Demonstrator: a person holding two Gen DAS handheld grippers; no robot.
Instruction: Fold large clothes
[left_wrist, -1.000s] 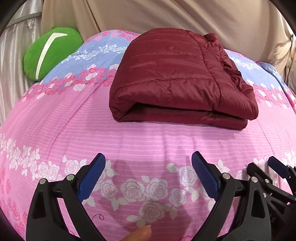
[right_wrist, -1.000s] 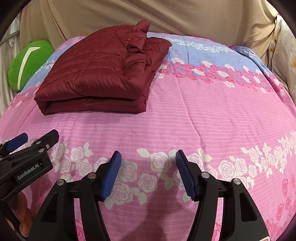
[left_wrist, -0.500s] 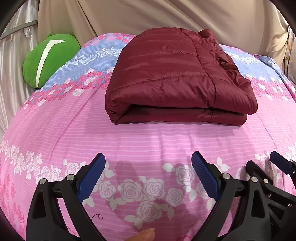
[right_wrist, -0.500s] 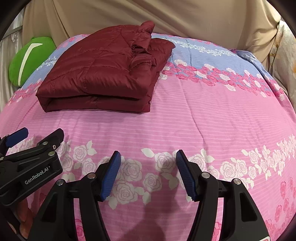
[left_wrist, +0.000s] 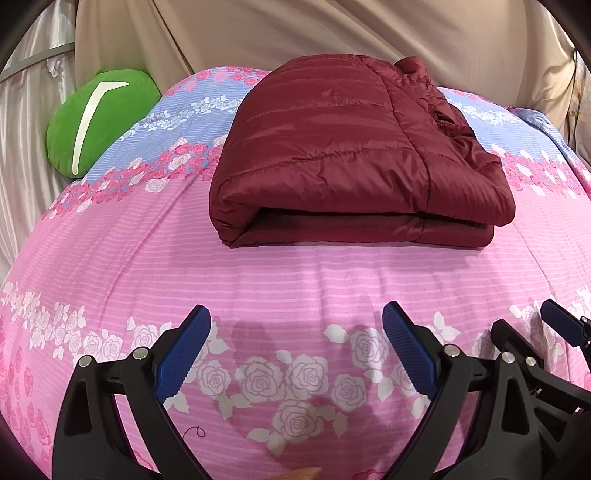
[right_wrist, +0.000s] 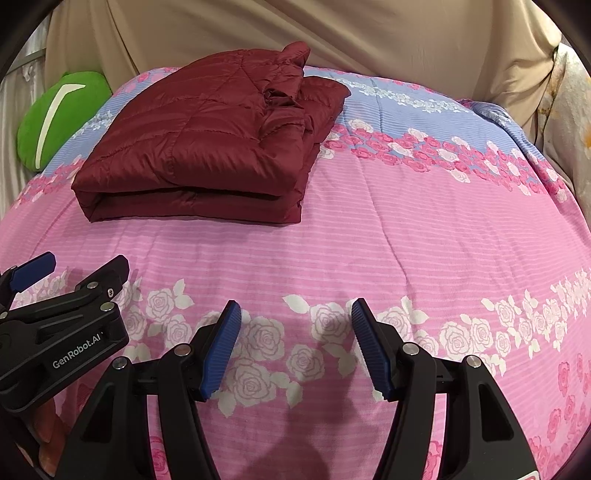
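Note:
A dark red quilted jacket (left_wrist: 354, 155) lies folded in a flat stack on the pink flowered bedspread (left_wrist: 258, 273); it also shows in the right wrist view (right_wrist: 207, 155). My left gripper (left_wrist: 295, 325) is open and empty, low over the bedspread, well short of the jacket's near fold. My right gripper (right_wrist: 295, 317) is open and empty, to the right of and nearer than the jacket. The left gripper shows at the left edge of the right wrist view (right_wrist: 74, 273), and the right gripper at the right edge of the left wrist view (left_wrist: 524, 325).
A green cushion (left_wrist: 99, 118) lies at the bed's far left, also in the right wrist view (right_wrist: 55, 118). A beige draped cloth (left_wrist: 332, 33) hangs behind the bed. A light flowered fabric (right_wrist: 569, 96) stands at the far right.
Both grippers have drifted slightly and tilted, so the jacket sits a little lower and nearer in each view. The jacket itself has not moved. Both grippers stay open.

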